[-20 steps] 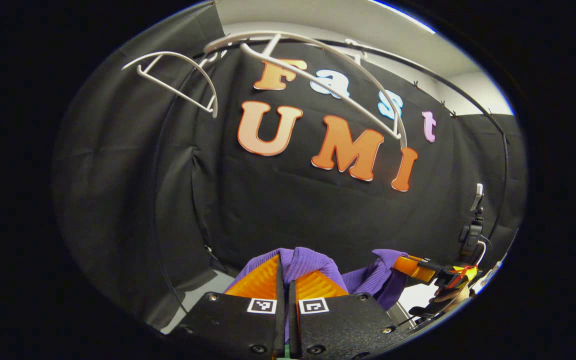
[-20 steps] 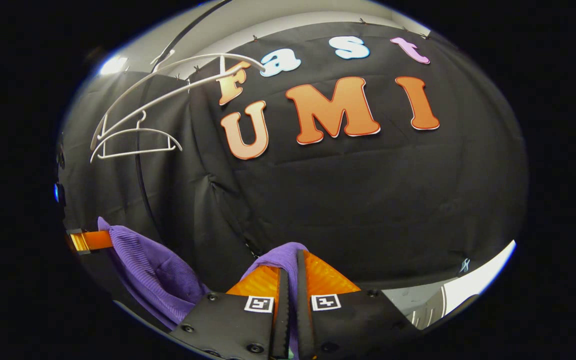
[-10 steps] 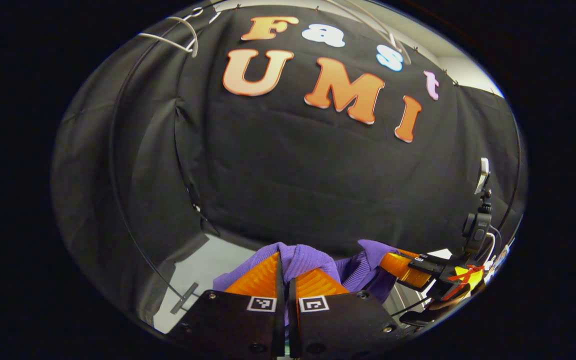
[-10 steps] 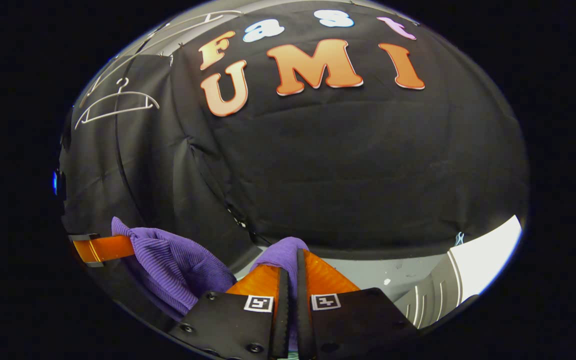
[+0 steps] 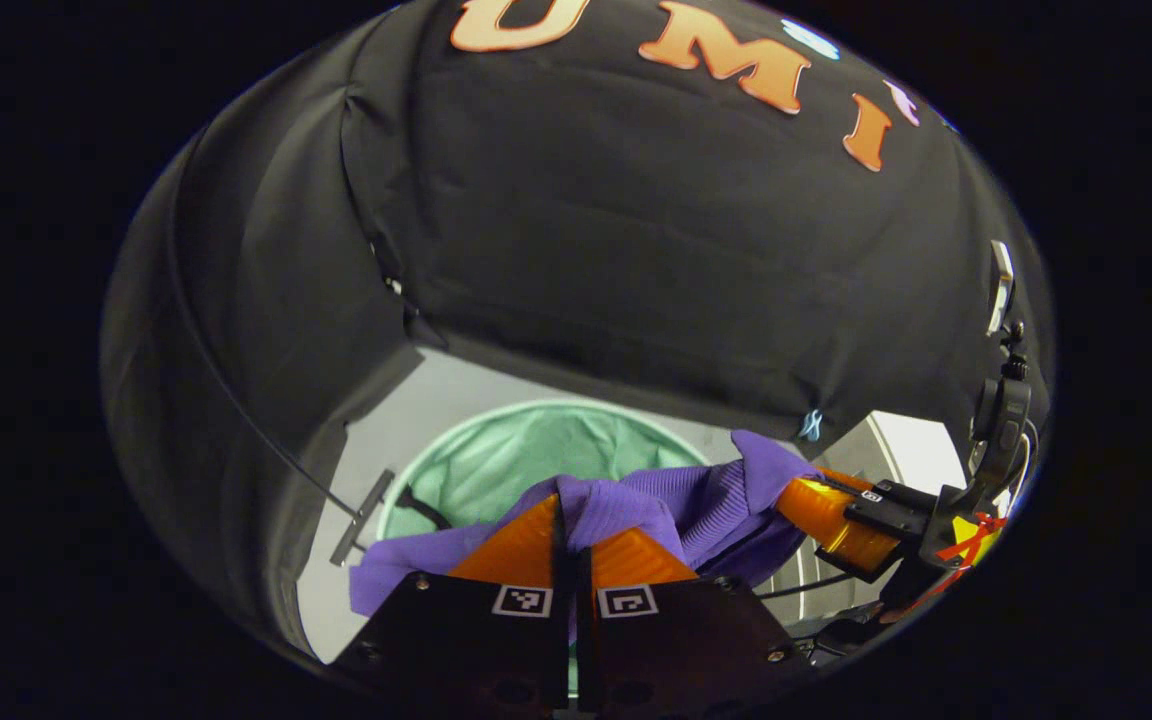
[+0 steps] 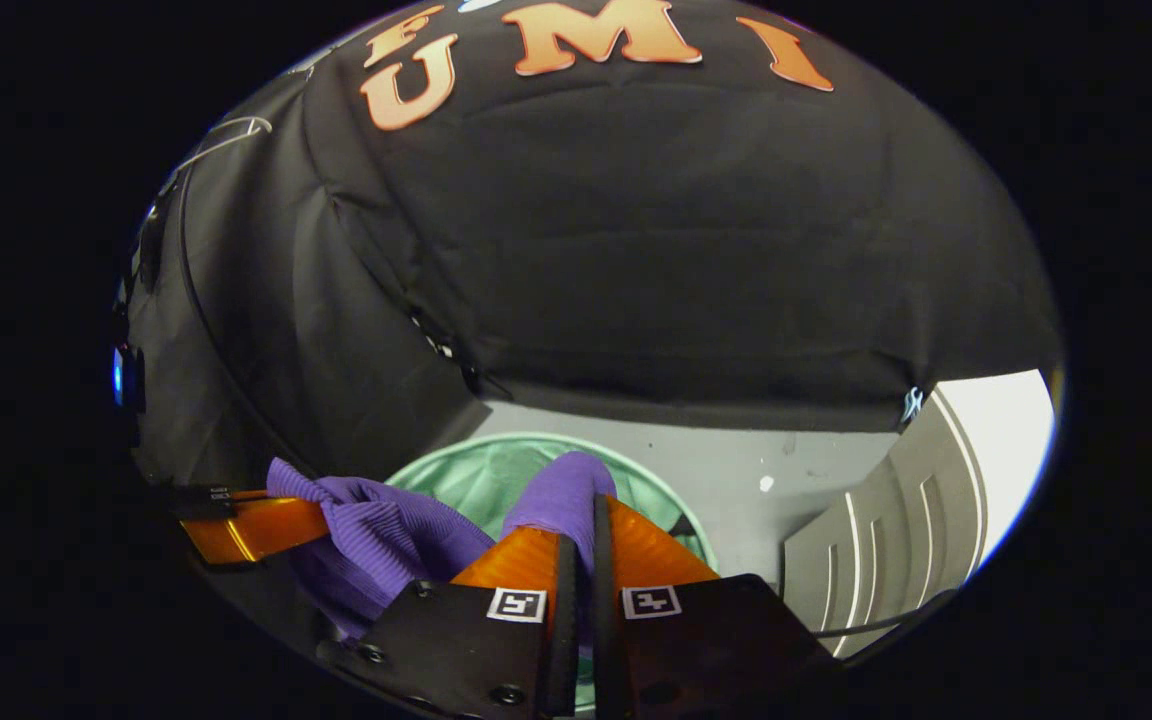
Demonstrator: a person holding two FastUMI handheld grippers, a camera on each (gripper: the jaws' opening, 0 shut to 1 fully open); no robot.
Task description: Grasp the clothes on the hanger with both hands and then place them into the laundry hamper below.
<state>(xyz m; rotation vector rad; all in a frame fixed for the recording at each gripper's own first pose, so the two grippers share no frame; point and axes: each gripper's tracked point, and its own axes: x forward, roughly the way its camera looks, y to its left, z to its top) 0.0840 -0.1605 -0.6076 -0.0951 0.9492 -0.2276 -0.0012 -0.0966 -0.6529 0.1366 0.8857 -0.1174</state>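
Purple garment [image 5: 636, 500] above green hamper [image 5: 496, 450]

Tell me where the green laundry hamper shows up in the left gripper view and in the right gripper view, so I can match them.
Left gripper view: the green laundry hamper sits low and left of centre on the grey floor, partly covered by the purple garment.
Right gripper view: the hamper sits low at centre, behind the garment and the right tongs.
Shared landmark: the small pale blue tie at the black cloth's lower edge.
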